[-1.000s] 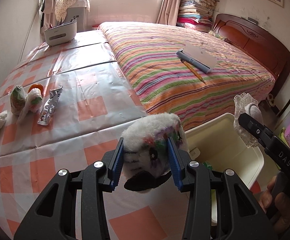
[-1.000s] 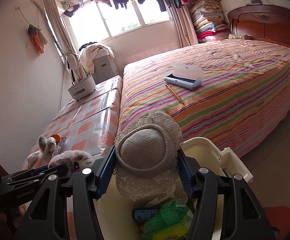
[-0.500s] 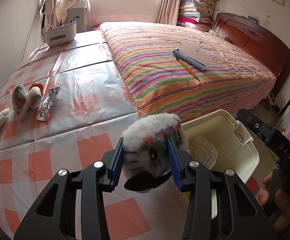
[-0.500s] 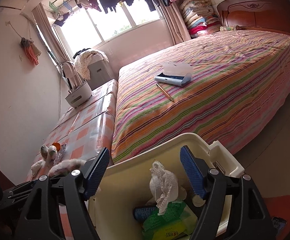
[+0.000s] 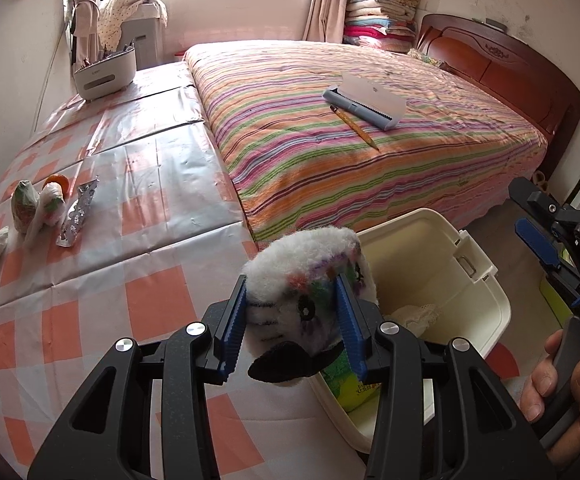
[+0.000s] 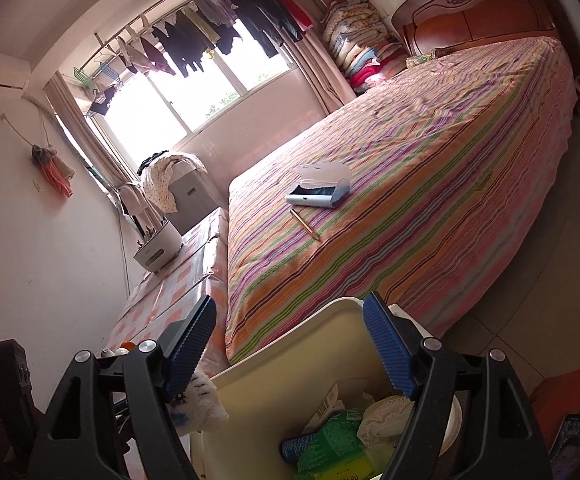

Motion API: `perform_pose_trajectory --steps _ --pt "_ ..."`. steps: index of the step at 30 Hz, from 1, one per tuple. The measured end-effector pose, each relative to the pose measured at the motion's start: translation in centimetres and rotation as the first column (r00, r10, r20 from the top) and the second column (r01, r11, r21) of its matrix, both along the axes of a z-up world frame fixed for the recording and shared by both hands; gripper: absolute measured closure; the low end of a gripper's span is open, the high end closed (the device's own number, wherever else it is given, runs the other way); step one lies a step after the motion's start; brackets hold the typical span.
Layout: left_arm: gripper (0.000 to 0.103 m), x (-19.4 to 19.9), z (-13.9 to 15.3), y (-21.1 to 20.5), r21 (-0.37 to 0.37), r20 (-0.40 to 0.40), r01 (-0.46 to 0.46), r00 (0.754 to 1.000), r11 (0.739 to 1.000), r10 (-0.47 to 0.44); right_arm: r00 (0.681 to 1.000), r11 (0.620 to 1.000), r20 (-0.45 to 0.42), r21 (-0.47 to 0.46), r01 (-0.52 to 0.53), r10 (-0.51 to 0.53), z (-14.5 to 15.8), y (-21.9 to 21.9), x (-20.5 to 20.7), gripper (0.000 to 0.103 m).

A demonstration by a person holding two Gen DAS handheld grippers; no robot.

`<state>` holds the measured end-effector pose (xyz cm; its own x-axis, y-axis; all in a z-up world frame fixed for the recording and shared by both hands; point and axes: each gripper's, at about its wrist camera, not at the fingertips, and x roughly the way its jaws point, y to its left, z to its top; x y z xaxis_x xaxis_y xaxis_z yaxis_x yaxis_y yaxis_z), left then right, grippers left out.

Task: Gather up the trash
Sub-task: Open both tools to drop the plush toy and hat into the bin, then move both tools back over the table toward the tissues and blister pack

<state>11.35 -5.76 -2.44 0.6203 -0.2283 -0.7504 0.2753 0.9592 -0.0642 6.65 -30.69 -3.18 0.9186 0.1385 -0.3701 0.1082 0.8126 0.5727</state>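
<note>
The left gripper [image 5: 292, 320] holds its fingers clamped on a white plush toy [image 5: 306, 276], positioned above the checkered surface [image 5: 137, 240] just beside the cream bin [image 5: 486, 292]. The right gripper [image 6: 290, 348] hangs over the bin with fingers spread wide and empty. The bin contains a lace item [image 6: 386, 412], possibly a hat, beside green packaging [image 6: 330, 444].

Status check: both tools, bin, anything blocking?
Left tool shut on plush toy. Right tool open over bin. Lace hat inside. Nothing blocking.
</note>
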Motion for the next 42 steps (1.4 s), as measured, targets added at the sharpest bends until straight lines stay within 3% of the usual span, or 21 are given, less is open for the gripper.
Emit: perform_pose_trajectory --steps 8,21,27,42 --pt "0.062 0.2 -0.8 -2.3 0.02 -0.02 0.038 0.999 0.999 -0.038 0.994 0.995 0.09 0.074 0.062 -0.068 0.8 -1.7 -1.6 0.029" --pt "0.056 -0.5 -1.6 -5.7 0.049 -0.024 0.113 0.993 0.992 -0.112 0.994 0.992 0.089 0.121 0.048 -0.059 0.7 -2.0 -1.7 0.029" --pt "0.03 -0.8 -1.3 -5.5 0.054 0.0 0.098 0.995 0.994 -0.098 0.995 0.991 0.084 0.129 0.045 -0.056 0.5 -2.1 -1.6 0.029" --pt "0.024 -0.8 -1.5 -2.8 0.06 -0.004 0.045 0.999 0.997 -0.044 0.998 0.994 0.064 0.109 0.014 -0.022 0.6 -1.1 -0.8 0.029"
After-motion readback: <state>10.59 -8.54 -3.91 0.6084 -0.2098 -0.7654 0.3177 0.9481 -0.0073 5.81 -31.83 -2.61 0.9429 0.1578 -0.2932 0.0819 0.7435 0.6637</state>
